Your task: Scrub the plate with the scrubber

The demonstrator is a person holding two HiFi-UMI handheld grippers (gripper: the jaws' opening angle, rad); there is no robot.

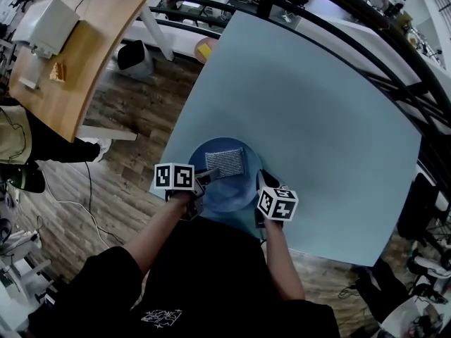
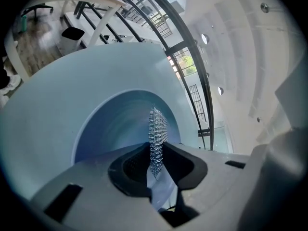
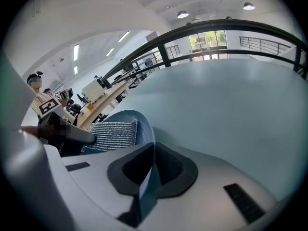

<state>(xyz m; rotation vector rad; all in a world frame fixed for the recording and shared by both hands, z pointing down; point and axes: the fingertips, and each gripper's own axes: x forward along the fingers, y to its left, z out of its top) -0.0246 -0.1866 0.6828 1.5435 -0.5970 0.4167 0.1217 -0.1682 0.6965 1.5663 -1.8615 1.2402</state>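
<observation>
Looking down through the head view, I found the blue plate (image 1: 232, 192) at the lower middle of the frame, on the pale blue desk (image 1: 317, 118) close to its near edge. The right claw (image 1: 261, 182) was clamped on the plate's rim at the right side. The right gripper view showed that rim running edge-on between the two pads.

The left claw (image 1: 204, 177) pinched the lower-left edge of the silver mesh scrubber (image 1: 225, 162). The scrubber lay over the upper part of the plate, its long axis running roughly left to right in the head view, and it reached up and right from that claw toward the far rim. I judged the left claw to be the working one and the right the anchor, so any stroke would sweep the pad across the dish ahead of the left claw.

The left gripper view gave only a thin, edge-on sliver of mesh. The right gripper view showed its ribbed face spread over the plate. I could not tell from any view whether the pad was pressing on the surface.
</observation>
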